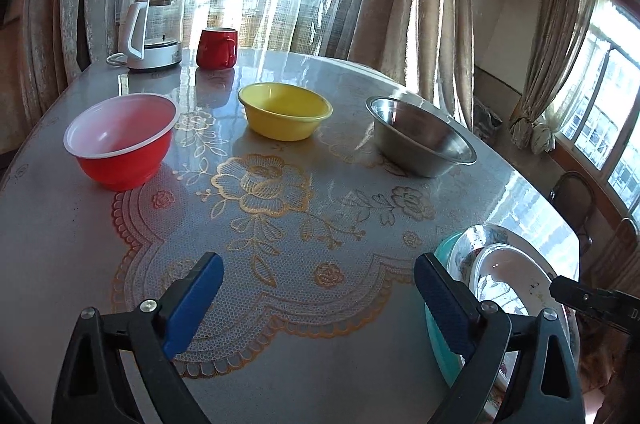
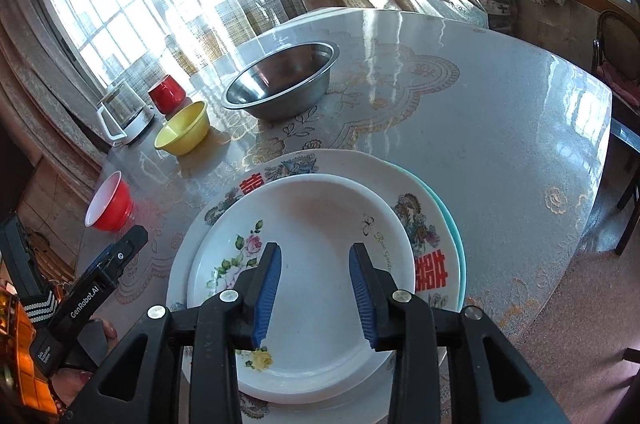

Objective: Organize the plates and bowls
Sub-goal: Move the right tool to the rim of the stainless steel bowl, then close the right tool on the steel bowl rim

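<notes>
Sunlit lace-covered table (image 1: 280, 364): three plates (image 2: 320, 216) stacked near. Red plastic bowl (image 1: 122, 140), yellow bowl (image 1: 285, 110), steel bowl (image 1: 420, 136) remain unstacked. Left gripper (image 1: 318, 300), right gripper (image 2: 314, 290) released, empty.

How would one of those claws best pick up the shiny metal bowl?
Probably by the rim. The metal bowl stands upright and empty, its thin lip flaring outward, so one finger can go inside and one outside. Come from above on its near side, where the table is bare.
</notes>
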### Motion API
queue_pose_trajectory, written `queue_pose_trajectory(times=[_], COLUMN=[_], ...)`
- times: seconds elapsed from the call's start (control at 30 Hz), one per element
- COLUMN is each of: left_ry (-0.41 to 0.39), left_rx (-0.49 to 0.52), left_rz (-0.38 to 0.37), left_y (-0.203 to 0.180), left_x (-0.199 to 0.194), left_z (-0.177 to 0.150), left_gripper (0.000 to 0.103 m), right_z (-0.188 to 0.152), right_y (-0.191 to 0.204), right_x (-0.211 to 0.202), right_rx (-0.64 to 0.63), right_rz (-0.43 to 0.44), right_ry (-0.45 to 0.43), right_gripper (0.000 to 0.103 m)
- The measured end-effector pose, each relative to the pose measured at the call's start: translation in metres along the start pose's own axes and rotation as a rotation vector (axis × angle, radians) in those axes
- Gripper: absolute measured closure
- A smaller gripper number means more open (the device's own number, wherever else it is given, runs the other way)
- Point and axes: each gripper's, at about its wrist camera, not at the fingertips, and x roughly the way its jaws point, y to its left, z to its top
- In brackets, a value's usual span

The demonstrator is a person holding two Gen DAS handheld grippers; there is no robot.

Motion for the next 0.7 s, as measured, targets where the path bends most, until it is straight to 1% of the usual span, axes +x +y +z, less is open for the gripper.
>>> queue_pose_trajectory(times=[0.13, 0.2, 0.37, 0.43, 0.5, 0.57, 0.6, 0.7], left_ry=[0.034, 0.064, 0.134, 0.133, 0.109, 0.087, 0.089, 0.106], left_rx=[-0.040, -0.052, -0.050, -0.035, -0.035, -0.032, -0.035, -0.081], left_rz=[0.007, 0.003, -0.009, -0.004, -0.009, 0.011, 0.019, 0.007], left_y=[0.007, 0.010, 0.006, 0.003, 0.000, -0.001, -0.001, -0.001], left_x=[0.006, 0.010, 0.022, 0.022, 0.019, 0.019, 0.022, 0.033], left_z=[-0.001, -0.002, -0.006, -0.006, -0.003, 0.006, 0.014, 0.042], left_gripper=[0.006, 0.006, 0.006, 0.006, 0.006, 0.006, 0.006, 0.006], right_z=[0.021, 0.033, 0.067, 0.082, 0.099, 0.115, 0.122, 0.143], right_y=[-0.003, -0.006, -0.019, -0.025, -0.031, -0.037, -0.040, -0.046], right_x=[0.005, 0.008, 0.025, 0.036, 0.047, 0.058, 0.064, 0.083], right_rx=[0.007, -0.001, 0.012, 0.008, 0.012, 0.018, 0.022, 0.036], right_rz=[0.002, -0.007, -0.018, -0.023, -0.019, -0.013, -0.002, 0.024], right_ry=[0.005, 0.001, 0.012, 0.027, 0.041, 0.054, 0.063, 0.093], right_gripper=[0.062, 0.060, 0.059, 0.059, 0.058, 0.055, 0.052, 0.051])
